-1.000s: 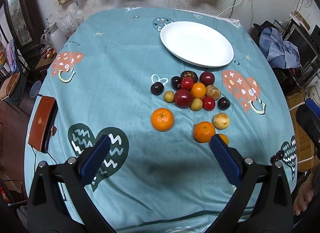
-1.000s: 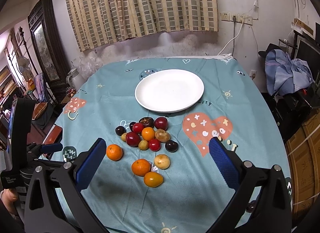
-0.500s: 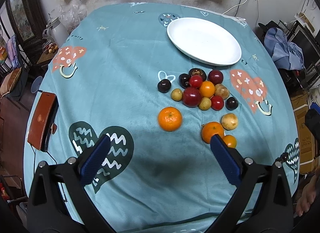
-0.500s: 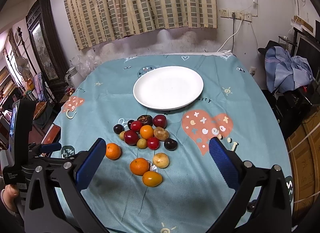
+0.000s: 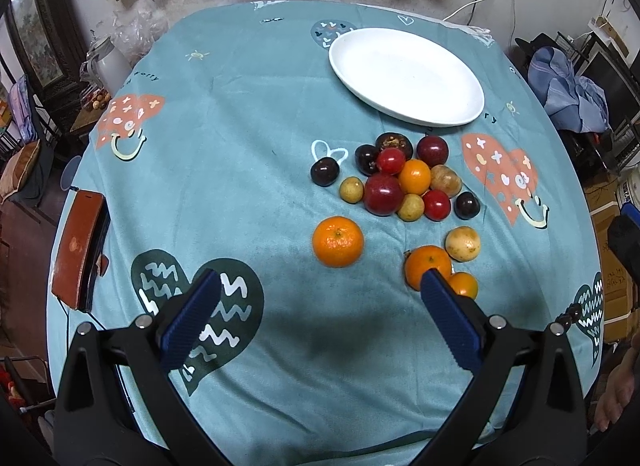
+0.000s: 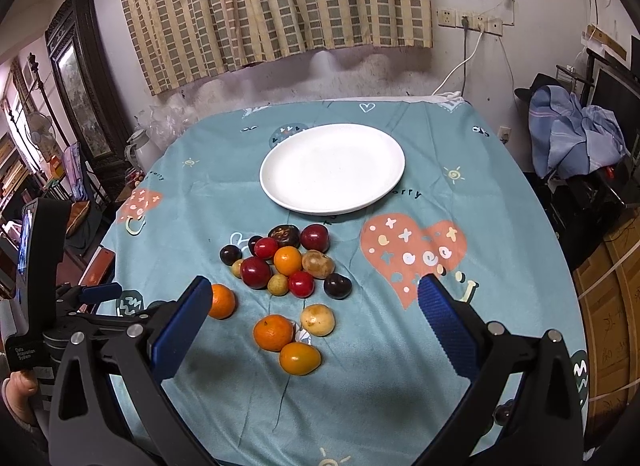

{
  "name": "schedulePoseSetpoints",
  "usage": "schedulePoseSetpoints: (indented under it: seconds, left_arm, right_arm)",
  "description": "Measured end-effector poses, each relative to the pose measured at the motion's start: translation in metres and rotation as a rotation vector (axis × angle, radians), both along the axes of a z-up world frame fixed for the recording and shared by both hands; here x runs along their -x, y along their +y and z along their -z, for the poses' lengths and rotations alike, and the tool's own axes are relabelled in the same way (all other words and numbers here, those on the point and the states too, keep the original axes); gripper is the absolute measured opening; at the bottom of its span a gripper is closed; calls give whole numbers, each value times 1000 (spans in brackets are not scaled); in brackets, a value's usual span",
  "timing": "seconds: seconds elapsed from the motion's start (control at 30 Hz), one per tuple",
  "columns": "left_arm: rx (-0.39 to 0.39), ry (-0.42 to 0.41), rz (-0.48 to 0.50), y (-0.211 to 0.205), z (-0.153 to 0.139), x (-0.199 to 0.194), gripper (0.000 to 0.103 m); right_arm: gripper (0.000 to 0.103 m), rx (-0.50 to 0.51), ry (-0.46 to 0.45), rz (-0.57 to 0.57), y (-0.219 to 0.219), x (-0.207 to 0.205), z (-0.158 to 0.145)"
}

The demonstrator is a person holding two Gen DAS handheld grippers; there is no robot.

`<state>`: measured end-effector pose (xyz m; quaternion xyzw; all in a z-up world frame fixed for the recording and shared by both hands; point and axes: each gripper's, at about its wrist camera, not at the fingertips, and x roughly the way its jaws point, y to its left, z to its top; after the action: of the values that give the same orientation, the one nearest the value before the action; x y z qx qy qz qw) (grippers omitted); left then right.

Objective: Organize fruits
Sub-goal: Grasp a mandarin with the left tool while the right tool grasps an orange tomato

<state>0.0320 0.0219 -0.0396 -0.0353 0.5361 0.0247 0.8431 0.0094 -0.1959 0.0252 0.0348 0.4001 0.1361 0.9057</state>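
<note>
A pile of small fruits point(image 5: 404, 181) point(image 6: 286, 260) lies on the teal tablecloth: red, dark purple, yellow-brown and orange ones. A lone orange point(image 5: 338, 241) point(image 6: 221, 300) sits to its left. Two oranges point(image 5: 428, 266) point(image 6: 273, 332) and a yellow fruit point(image 5: 463, 243) point(image 6: 317, 319) lie nearer. An empty white plate point(image 5: 406, 75) point(image 6: 332, 167) stands beyond the pile. My left gripper point(image 5: 320, 294) is open and empty, above the cloth short of the fruits. My right gripper point(image 6: 314, 294) is open and empty, above the near fruits.
A brown leather case point(image 5: 78, 250) lies at the table's left edge. The left gripper's body point(image 6: 48, 306) shows at the left of the right wrist view. A kettle point(image 5: 108, 63) stands beyond the table's left. Blue clothing point(image 6: 572, 137) lies on furniture at the right.
Both grippers have moved slightly forward toward the fruits, which look larger and lower in the views. Both stay open. No fruit has moved.
</note>
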Motion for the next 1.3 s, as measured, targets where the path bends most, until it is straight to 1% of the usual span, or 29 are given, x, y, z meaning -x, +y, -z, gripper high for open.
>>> schedulePoseSetpoints:
  seconds: [0.13, 0.2, 0.23, 0.27, 0.3, 0.37, 0.43, 0.47, 0.5, 0.6, 0.67, 0.73, 0.8, 0.97, 1.17, 1.27, 1.3]
  left_arm:
    - [2, -1, 7, 0, 3, -3, 101]
    - [-10, -33, 27, -1, 4, -3, 98]
    - [-3, -43, 48, -2, 7, -4, 83]
    - [11, -34, 70, -1, 12, -6, 59]
    - [35, 1, 89, 0, 23, -10, 53]
    - [63, 24, 99, 5, 42, -13, 52]
    - [55, 39, 102, 7, 57, -14, 51]
    - [72, 42, 110, 9, 64, -15, 51]
    - [81, 36, 117, 10, 67, -16, 52]
    - [58, 10, 154, 7, 76, -24, 51]
    - [57, 9, 182, 2, 82, -32, 51]
    - [49, 12, 210, -5, 90, -41, 47]
    - [36, 3, 216, -7, 94, -45, 47]
    - [85, -14, 229, -1, 95, -51, 45]
    - [121, -21, 232, 6, 96, -47, 45]
    - [105, -31, 241, 5, 95, -46, 45]
    - [91, -36, 245, 3, 95, -46, 45]
  right_arm:
    - [102, -11, 8, -4, -1, -2, 1]
    - [102, -63, -1, -35, -4, -1, 1]
    - [102, -70, -5, -36, -5, -1, 1]
    - [102, -60, -4, -33, -5, -2, 3]
    - [102, -51, 3, -33, -5, -3, 5]
    - [102, -48, 28, -22, -6, -6, 12]
    - [102, -56, 46, -3, -11, -8, 17]
    - [102, -56, 53, 10, -14, -9, 19]
    - [102, -55, 57, 18, -16, -9, 20]
    - [102, -53, 81, 43, -22, -10, 26]
    - [102, -51, 88, 58, -26, -9, 28]
    - [102, -49, 90, 74, -30, -9, 28]
    - [102, -49, 93, 87, -33, -8, 29]
    - [102, -49, 131, 96, -36, -11, 37]
    - [102, -19, 163, 66, -34, -19, 50]
    - [102, 7, 198, -37, -22, -20, 75]
    - [102, 9, 226, -80, -17, -20, 86]
